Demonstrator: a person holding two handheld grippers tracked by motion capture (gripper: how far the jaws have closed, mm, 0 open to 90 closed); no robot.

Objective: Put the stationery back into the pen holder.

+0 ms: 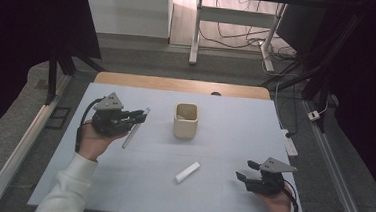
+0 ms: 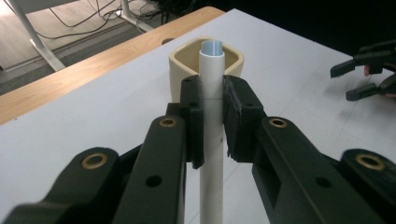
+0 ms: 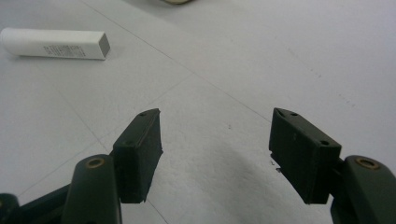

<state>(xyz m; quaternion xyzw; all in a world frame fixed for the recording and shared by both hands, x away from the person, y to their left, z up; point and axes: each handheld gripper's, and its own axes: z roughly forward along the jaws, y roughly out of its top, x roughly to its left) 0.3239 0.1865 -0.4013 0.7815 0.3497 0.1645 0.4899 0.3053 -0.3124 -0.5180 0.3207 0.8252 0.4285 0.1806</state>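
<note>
My left gripper (image 1: 139, 116) is shut on a long white pen-like stick (image 1: 129, 136), held off the table left of a beige square cup (image 1: 185, 121). In the left gripper view the two jaws (image 2: 213, 100) press the stick (image 2: 211, 60) from both sides, and its blue-tipped end stands in front of the cup (image 2: 179, 65). At the front right of the table my right gripper (image 1: 246, 171) stays low and open, with nothing between its jaws (image 3: 215, 154). A short white tube (image 1: 187, 172) lies flat on the table between the two hands, to the upper left (image 3: 53, 43) in the right gripper view.
A white sheet (image 1: 234, 129) covers the table, and a strip of wood (image 1: 177, 83) shows along the far edge. Beyond it are floor, desk legs and cables. Black curtains hang at both sides. The right gripper (image 2: 364, 70) shows far right in the left gripper view.
</note>
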